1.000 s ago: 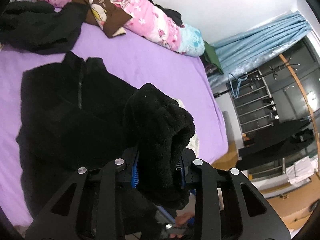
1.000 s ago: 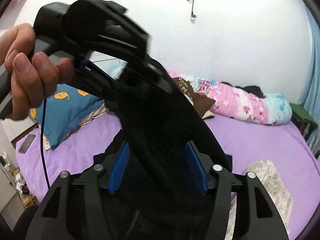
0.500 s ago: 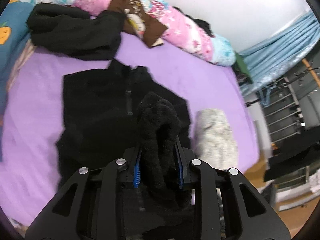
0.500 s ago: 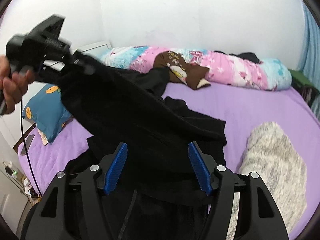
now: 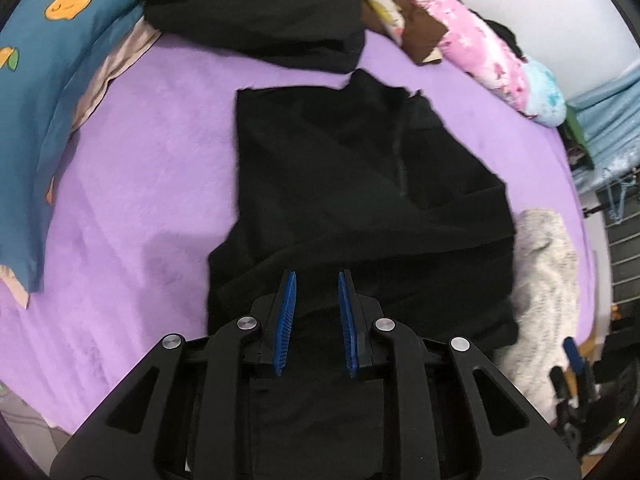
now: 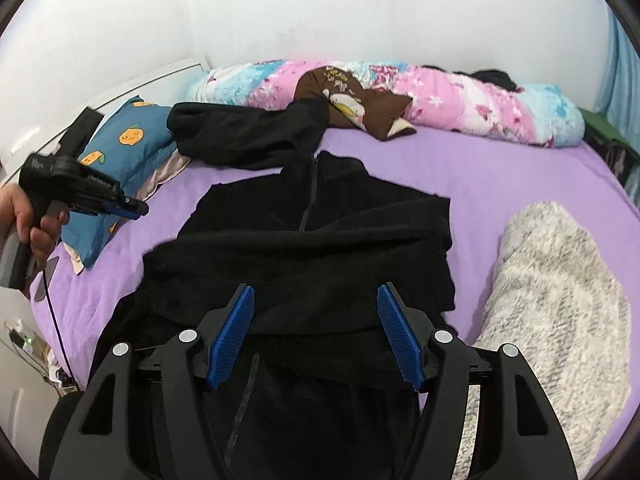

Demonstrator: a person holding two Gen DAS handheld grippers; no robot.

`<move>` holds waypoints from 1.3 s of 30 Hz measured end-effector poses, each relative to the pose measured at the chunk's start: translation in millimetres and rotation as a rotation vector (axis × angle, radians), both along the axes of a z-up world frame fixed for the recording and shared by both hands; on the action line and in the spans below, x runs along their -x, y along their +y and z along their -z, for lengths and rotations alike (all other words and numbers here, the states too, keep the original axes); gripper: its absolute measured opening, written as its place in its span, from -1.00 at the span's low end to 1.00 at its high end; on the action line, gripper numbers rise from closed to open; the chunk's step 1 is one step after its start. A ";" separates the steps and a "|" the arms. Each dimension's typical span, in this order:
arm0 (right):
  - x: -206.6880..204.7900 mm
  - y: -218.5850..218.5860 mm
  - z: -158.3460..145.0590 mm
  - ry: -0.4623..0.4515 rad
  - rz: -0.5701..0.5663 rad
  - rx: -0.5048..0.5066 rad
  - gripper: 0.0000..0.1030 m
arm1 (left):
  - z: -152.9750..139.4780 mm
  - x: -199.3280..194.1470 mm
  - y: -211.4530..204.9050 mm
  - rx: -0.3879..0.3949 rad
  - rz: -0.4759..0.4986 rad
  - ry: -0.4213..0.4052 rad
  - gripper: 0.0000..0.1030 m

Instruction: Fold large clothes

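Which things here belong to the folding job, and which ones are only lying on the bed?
Belong to the job:
- black fleece jacket, spread on the purple bed
- left tongs, empty
- right tongs, open

Just lying about:
- second black garment
- grey fluffy item
- blue pillow
- pink floral quilt

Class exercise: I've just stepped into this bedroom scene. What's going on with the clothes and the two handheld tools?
A person is folding a black fleece jacket spread on a bed with a purple sheet. A sleeve lies folded across the jacket's body. Neither tool grips anything: the right tool hovers over the jacket's lower part with its jaws wide open, and the left tool, held out over the left side of the bed, has a gap between its pads. A grey fuzzy garment lies beside the jacket and another black garment near the pillows.
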State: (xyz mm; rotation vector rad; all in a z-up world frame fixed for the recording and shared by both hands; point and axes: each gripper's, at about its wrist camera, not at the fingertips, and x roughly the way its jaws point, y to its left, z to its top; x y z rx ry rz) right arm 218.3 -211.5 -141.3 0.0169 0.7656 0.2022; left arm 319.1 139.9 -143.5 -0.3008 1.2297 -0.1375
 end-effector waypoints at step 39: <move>95.9 -78.5 52.0 0.180 0.067 -0.101 0.71 | 89.0 183.5 47.2 -0.061 0.040 -0.059 0.63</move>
